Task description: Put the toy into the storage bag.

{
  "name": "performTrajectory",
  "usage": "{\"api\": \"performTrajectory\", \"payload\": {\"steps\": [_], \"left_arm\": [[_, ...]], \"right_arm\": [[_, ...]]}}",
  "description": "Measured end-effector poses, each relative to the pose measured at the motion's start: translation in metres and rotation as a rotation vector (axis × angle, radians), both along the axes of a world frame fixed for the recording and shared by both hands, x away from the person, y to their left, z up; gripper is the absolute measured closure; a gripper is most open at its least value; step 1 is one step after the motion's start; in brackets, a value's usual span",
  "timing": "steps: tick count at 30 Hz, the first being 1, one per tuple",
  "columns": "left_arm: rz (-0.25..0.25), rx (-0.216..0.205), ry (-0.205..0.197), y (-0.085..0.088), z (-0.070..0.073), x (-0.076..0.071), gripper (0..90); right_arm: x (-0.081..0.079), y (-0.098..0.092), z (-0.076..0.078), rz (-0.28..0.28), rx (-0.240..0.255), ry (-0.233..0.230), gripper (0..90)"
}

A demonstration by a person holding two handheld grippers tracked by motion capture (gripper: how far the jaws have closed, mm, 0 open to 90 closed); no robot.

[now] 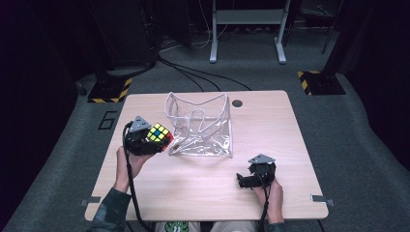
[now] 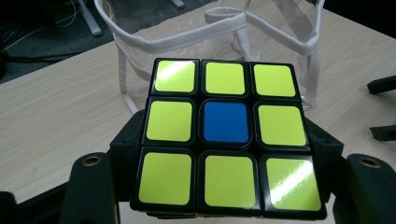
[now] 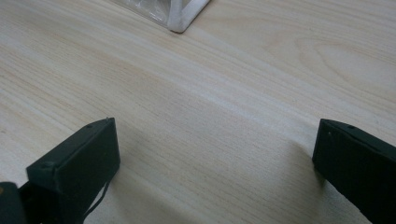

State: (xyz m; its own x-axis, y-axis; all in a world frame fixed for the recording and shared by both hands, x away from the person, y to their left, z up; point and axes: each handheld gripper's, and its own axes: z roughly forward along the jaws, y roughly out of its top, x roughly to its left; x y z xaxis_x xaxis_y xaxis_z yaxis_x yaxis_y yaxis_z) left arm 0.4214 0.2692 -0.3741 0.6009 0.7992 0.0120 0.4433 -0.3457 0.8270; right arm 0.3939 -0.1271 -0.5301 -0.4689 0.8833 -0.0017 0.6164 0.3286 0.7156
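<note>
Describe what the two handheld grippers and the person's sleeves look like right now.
Both the left gripper and right gripper are black, each topped by a grey three-cornered plate and trailing a black cable toward the person. Their jaws are blocky and matte black. The left sleeve is dark green, patterned.

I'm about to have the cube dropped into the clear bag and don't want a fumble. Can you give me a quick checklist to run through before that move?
1. Left tongs shut on the puzzle cube: ok, a jaw presses each side.
2. Cube off the table: ok, it is held up beside the bag.
3. Clear bag mouth open upward: ok, the white rim stands spread.
4. Straps clear of the opening: not ok, white straps cross over the mouth.
5. Right tongs free to steady the bag: ok, open with nothing between the jaws, low over the table.
6. Bag stays put when the cube lands: cannot tell.
</note>
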Motion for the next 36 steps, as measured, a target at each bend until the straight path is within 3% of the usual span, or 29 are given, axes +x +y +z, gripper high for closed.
{"api": "performTrajectory", "payload": {"steps": [36], "left_arm": [[-0.025, 0.029, -0.043, -0.012, 0.047, 0.032, 34.1]], "right_arm": [[0.0, 0.0, 0.0, -0.008, 0.002, 0.002, 0.0]]}}
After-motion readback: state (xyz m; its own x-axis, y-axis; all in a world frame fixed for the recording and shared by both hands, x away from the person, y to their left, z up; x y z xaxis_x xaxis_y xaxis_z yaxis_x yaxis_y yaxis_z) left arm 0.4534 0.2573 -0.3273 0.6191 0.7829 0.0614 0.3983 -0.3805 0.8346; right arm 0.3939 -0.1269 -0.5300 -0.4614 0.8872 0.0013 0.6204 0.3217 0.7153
